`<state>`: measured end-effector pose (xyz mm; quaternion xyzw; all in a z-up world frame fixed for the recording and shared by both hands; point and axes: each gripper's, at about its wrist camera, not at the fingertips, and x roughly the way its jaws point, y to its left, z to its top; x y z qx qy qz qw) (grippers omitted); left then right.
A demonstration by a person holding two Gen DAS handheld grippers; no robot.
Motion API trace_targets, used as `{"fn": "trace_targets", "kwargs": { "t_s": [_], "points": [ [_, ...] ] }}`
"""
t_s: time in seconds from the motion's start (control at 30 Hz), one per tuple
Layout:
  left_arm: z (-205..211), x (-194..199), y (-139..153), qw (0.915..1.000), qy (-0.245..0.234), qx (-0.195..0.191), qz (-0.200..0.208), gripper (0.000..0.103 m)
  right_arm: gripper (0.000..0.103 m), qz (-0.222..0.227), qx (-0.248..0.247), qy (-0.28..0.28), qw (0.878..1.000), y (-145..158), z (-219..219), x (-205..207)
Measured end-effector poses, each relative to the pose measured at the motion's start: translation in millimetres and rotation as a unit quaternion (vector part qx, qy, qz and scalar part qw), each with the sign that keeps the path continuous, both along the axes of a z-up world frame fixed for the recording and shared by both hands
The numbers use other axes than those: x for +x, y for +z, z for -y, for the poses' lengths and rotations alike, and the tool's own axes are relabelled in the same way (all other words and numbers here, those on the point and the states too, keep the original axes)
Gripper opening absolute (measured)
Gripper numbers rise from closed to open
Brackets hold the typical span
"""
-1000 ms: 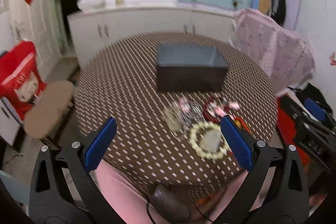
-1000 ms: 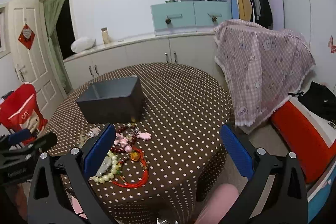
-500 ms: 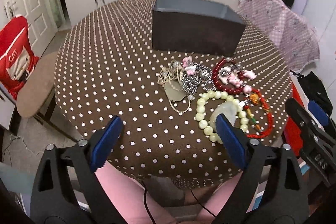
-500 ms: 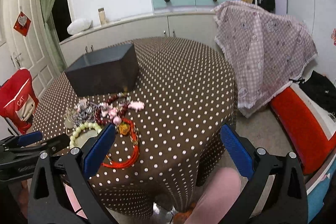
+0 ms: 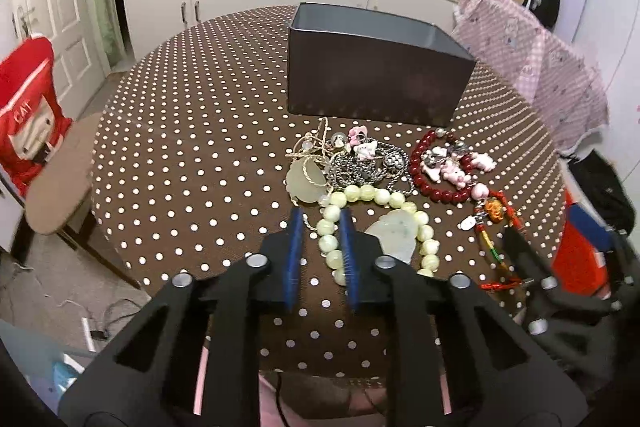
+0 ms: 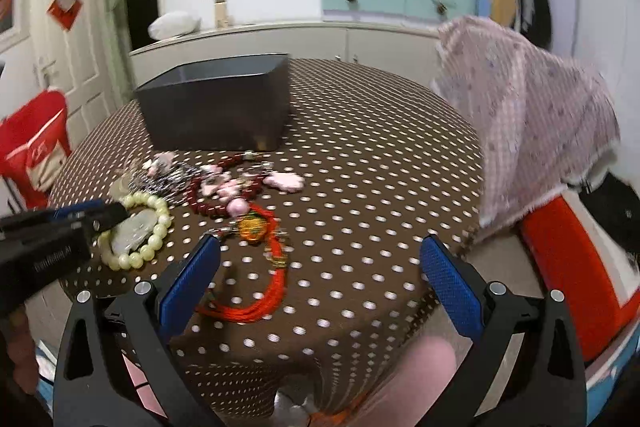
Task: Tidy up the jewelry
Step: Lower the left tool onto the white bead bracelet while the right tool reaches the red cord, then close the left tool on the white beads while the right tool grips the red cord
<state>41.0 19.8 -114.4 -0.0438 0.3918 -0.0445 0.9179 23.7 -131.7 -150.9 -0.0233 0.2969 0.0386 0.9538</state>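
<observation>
Brown dotted cloth: it covers the round tabletop point(image 5: 192, 163), where all the jewelry lies in one cluster in front of a dark open box point(image 5: 376, 75).
Jewelry count: one pale green bead bracelet point(image 5: 348, 195) with a pale pendant inside its ring, one dark red bead bracelet point(image 5: 438, 185) with pink charms, one red cord piece point(image 6: 276, 279) with an orange charm, one silver chain heap point(image 5: 362, 169), and one thin cord with a flat clear pendant point(image 5: 304, 183).
Left gripper point(image 5: 322, 233): its jaws are closing, nearly together, with the left side of the pale green bead bracelet between the blue pads; whether the pads press the beads I cannot tell.
Right gripper point(image 6: 320, 255): jaws wide, narrowing slightly, hanging over the near edge of the tabletop with the red cord piece just beside its left pad and nothing held.
In the way: the silver chain heap touches the top beads of the pale green bracelet.
Around: one red chair point(image 5: 28, 115) at the left, one pink checked cloth point(image 6: 528, 107) draped at the right, white cabinets behind.
Left view only: the box's hollow inside.
Right view only: the left gripper from the side, its tip at the bracelet's rim.
</observation>
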Motion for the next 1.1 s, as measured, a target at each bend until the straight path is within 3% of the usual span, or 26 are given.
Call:
{"fn": "trace_targets", "kwargs": {
  "t_s": [0.13,0.2,0.23,0.37,0.5,1.1],
  "points": [
    [-12.8,-3.6,-4.6,0.999,-0.003,-0.044,0.007,0.012,0.063,0.006,0.002,0.018,1.0,-4.9,-2.0,2.7],
    [-16.7,-3.6,-7.1,0.9982,-0.007,-0.059,0.013,0.011,0.041,0.004,0.008,0.034,0.999,-3.8,-2.1,3.5],
    [-18.2,-2.9,-7.2,0.9977,-0.01,-0.065,0.015,0.01,0.038,0.0,0.015,0.042,0.999,-2.9,-0.6,3.6],
    [-20.4,-7.3,-5.5,0.9949,-0.028,-0.09,0.036,0.01,0.007,-0.014,0.048,0.056,0.997,0.1,8.4,4.6],
    [-19.1,-12.5,0.4,0.9928,-0.039,-0.1,0.053,0.01,0.005,-0.023,0.087,0.066,0.994,5.2,16.9,5.4],
    [-20.9,-18.4,35.4,0.9829,-0.057,-0.115,0.131,0.01,0.004,0.039,0.086,0.074,0.993,49.9,25.5,2.9]
  ]
}}
